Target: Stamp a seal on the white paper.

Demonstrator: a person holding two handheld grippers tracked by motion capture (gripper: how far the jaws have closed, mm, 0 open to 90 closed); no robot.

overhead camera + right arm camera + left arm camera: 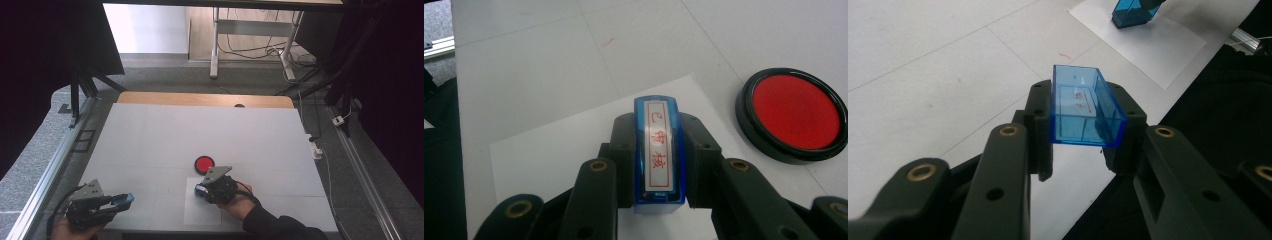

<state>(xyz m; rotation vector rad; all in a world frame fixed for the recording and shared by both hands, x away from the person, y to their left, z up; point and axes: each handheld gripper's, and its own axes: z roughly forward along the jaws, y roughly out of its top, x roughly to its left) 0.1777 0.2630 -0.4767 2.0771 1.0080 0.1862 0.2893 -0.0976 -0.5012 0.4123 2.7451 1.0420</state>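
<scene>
High view: your left gripper (125, 200) at table's (150, 135) near-left corner, right gripper (200, 190) over paper sheet (197, 212).
Left jaws: clamped on blue cap (1083, 107).
Right jaws: clamped on blue stamp (659, 152), beside red ink pad (796, 112).

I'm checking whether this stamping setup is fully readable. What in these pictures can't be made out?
- Stamp, right gripper view: its printing face is hidden under its own body; the right gripper covers its sides.
- Blue cap, left gripper view: its flanks sit behind the left gripper pads.
- Red ink pad, right gripper view: the right edge cuts off its rim.
- Paper sheet, high view: too small to show any imprint.
</scene>
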